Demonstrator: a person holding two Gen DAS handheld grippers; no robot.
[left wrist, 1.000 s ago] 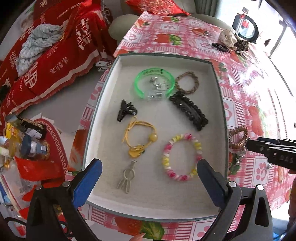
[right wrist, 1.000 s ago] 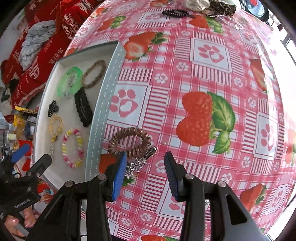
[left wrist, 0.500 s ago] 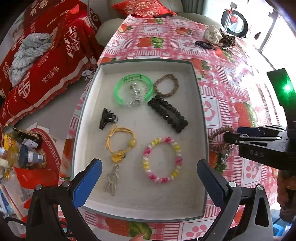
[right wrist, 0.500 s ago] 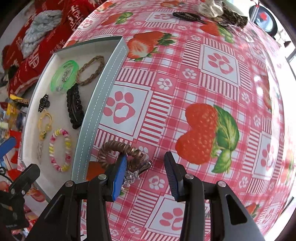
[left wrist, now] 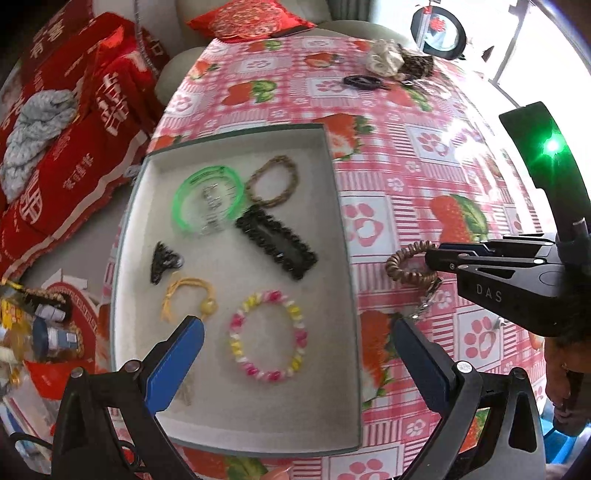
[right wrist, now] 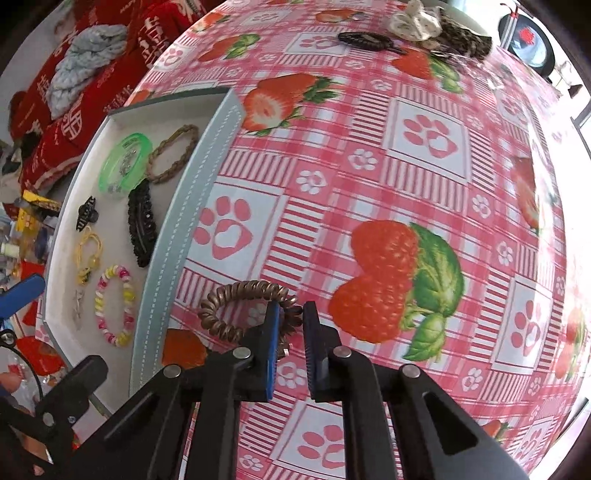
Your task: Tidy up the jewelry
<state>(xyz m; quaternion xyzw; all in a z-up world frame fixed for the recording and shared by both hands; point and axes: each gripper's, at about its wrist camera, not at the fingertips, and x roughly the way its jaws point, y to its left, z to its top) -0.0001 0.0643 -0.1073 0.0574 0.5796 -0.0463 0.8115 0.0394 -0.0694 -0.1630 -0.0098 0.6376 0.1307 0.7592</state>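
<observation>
1. 2 changes stood out against a second earlier: the right gripper [right wrist: 290, 325], whose jaws had been standing apart around the brown spiral hair tie [right wrist: 245, 308], was closing on it, and the left gripper [left wrist: 295, 347] had drifted sideways over the tray [left wrist: 345, 280].
2. The right jaws were nearly together, with the near side of the spiral hair tie's coil between the blue pads; the ring lay on the strawberry tablecloth [right wrist: 369, 177], just beside the tray's outer wall.
3. That probably meant the pick-up was starting, with the lift into the tray not yet done.
4. The left gripper hung wide open above the near end of the tray, holding nothing.
5. Inside the tray lay a green bangle [left wrist: 208, 199], a braided brown bracelet [left wrist: 273, 181], a black hair clip [left wrist: 277, 247], a small black claw clip [left wrist: 164, 260], a yellow cord tie [left wrist: 188, 299] and a pink-and-yellow bead bracelet [left wrist: 267, 334].
6. More pieces waited at the far end of the table: a black clip [right wrist: 364, 40] and a pale scrunchie [right wrist: 412, 22].
7. A small metal charm hanging from the hair tie was largely hidden behind the right gripper's fingers.
8. A silvery item near the left blue pad was mostly covered, and whatever sat inside the green bangle was too blurred to name.
</observation>
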